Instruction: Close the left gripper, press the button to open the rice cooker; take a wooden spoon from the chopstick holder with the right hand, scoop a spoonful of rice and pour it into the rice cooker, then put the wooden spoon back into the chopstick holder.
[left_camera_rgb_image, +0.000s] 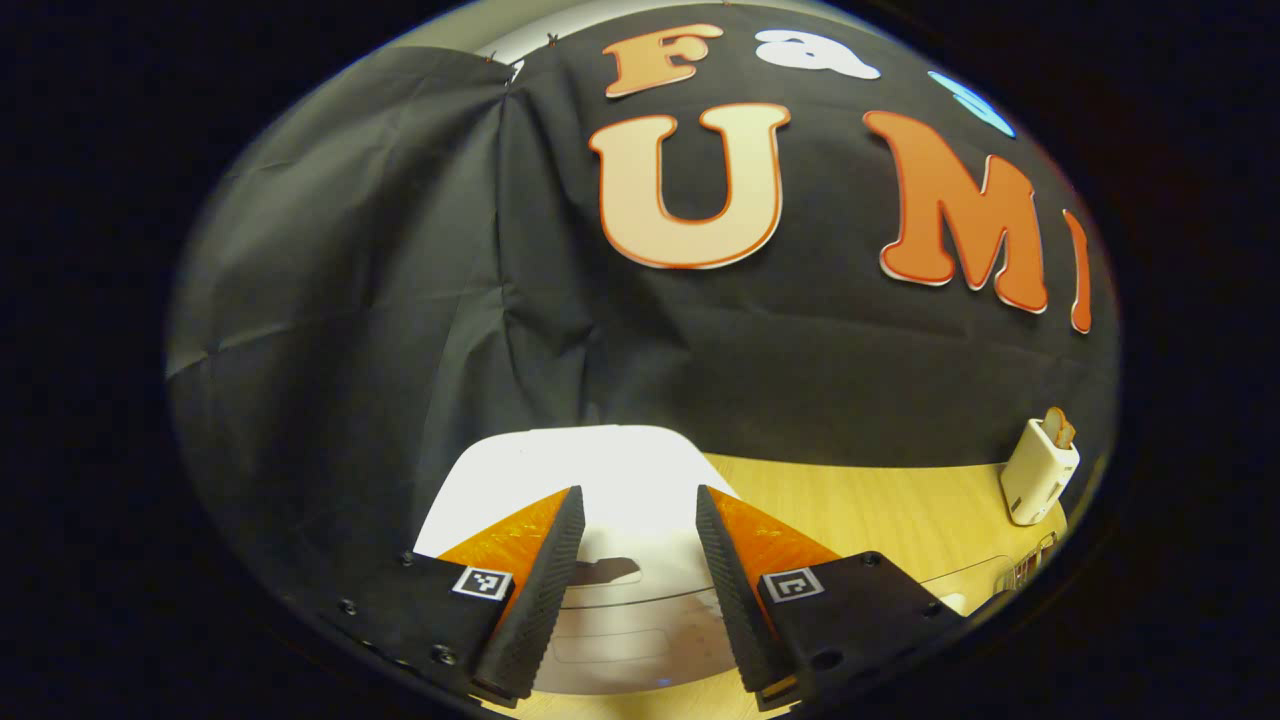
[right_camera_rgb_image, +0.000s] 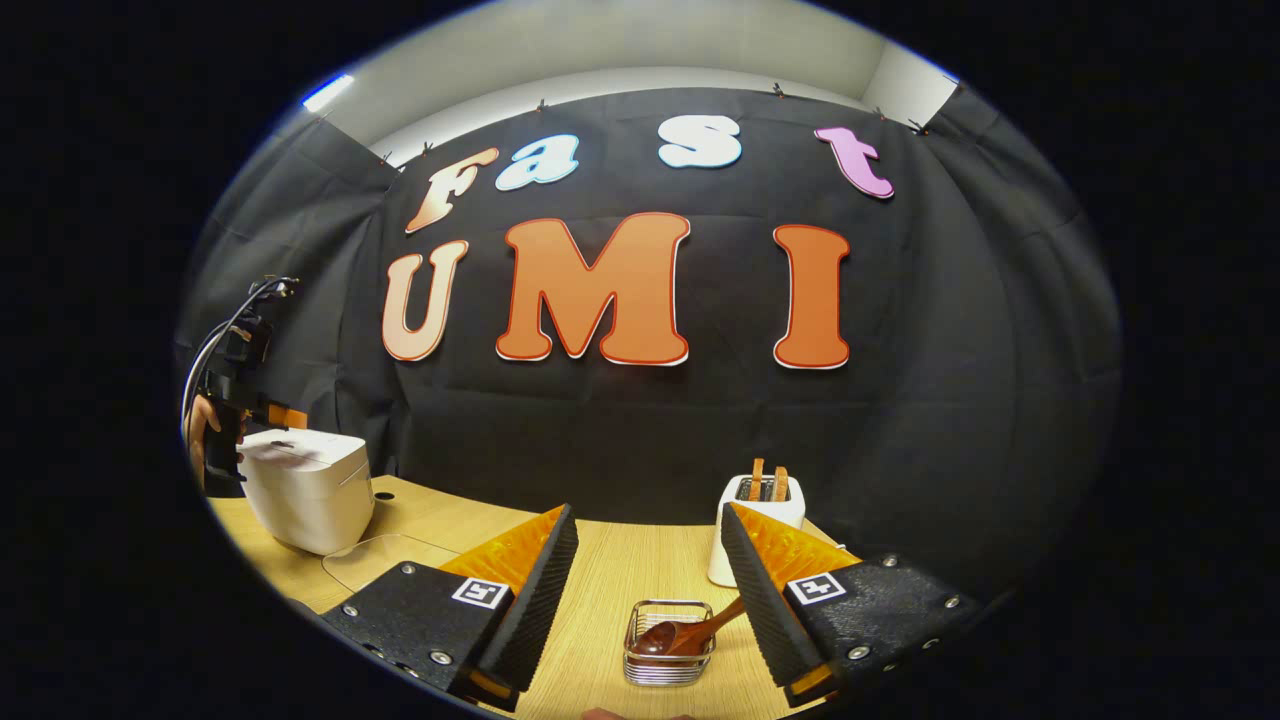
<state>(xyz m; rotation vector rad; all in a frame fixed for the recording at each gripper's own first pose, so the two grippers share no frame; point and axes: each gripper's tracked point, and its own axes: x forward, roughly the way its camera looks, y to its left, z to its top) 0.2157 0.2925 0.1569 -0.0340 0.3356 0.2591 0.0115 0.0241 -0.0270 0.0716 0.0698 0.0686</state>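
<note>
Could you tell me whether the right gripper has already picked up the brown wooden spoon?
No. The brown wooden spoon lies in the wire chopstick holder, and the right gripper is open, its fingers apart.

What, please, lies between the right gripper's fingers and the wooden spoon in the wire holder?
Bare wooden tabletop; the right gripper view shows the brown wooden spoon just ahead of the right gripper.
</note>
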